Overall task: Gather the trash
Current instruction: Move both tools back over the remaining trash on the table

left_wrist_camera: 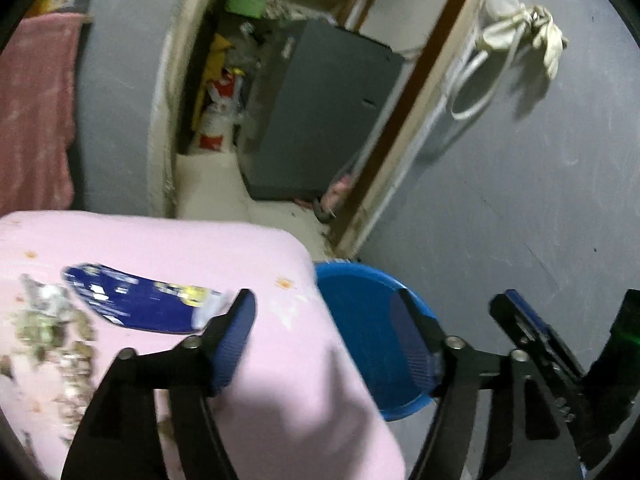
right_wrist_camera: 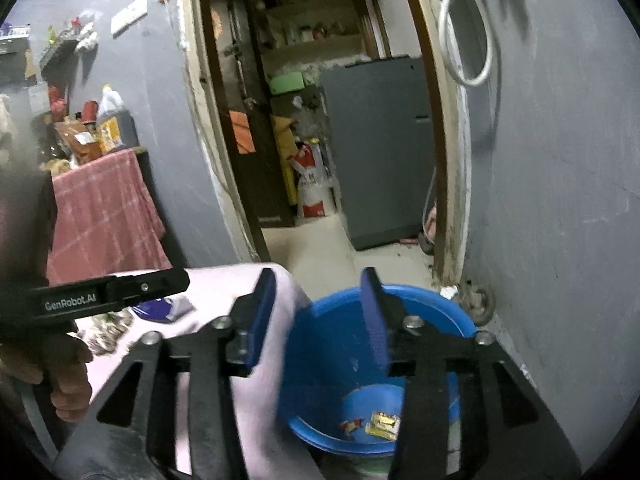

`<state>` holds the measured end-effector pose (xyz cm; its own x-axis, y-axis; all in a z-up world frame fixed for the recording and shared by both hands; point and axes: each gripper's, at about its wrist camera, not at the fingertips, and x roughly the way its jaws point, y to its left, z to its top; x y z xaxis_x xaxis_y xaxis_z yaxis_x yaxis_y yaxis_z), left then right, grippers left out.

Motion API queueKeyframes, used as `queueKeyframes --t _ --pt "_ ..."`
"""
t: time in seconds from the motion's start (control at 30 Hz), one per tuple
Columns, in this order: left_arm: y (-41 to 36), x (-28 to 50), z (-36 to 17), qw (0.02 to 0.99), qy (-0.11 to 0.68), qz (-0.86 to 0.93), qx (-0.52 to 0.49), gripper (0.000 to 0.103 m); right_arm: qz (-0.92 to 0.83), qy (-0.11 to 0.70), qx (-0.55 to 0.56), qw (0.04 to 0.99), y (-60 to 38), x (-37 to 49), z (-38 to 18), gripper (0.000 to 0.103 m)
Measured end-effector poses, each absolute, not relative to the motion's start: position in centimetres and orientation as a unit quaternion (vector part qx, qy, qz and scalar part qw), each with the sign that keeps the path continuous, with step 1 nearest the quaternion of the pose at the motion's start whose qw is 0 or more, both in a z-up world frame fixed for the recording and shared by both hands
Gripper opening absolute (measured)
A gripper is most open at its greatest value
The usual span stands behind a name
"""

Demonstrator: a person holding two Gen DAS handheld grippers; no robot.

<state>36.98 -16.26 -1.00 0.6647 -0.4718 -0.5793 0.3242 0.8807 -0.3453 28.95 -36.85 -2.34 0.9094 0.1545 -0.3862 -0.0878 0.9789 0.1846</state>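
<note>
Left wrist view has the left gripper [left_wrist_camera: 326,344] with fingers spread and empty, straddling the worktop [left_wrist_camera: 280,380] edge; the blue wrapper [left_wrist_camera: 136,300] lies at ten o'clock beside crumbled scraps [left_wrist_camera: 52,336], the blue bucket [left_wrist_camera: 360,320] at one o'clock. The right gripper [right_wrist_camera: 320,320], spread and empty too, hovers over the bucket. A sideways swipe could knock scraps onto the floor, short of the bucket.

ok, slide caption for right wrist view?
Open right gripper above blue bucket holding two wrappers, beside pink-covered table.
</note>
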Motion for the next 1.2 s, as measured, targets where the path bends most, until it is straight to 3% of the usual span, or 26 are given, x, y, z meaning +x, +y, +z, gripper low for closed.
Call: queueKeyframes --t 0.13,0.4,0.8,1.2 --pt "-12.8 34.8 1.0 0.931 0.292 -0.189 -0.114 0.092 0.075 0.18 0.079 0.978 -34.9 27.7 -0.6 0.073" --pt "-7.7 30.0 3.6 0.967 0.214 -0.116 -0.075 0.101 0.101 0.129 0.07 0.984 -30.2 25.6 2.2 0.102" --pt "-1.0 24.2 3.5 0.987 0.15 -0.028 -0.044 0.101 0.143 0.085 0.065 0.984 -23.5 23.4 2.7 0.103" --pt "4.0 22.3 2.0 0.986 0.156 -0.018 -0.056 0.101 0.176 0.09 0.035 0.98 -19.3 23.4 1.4 0.103"
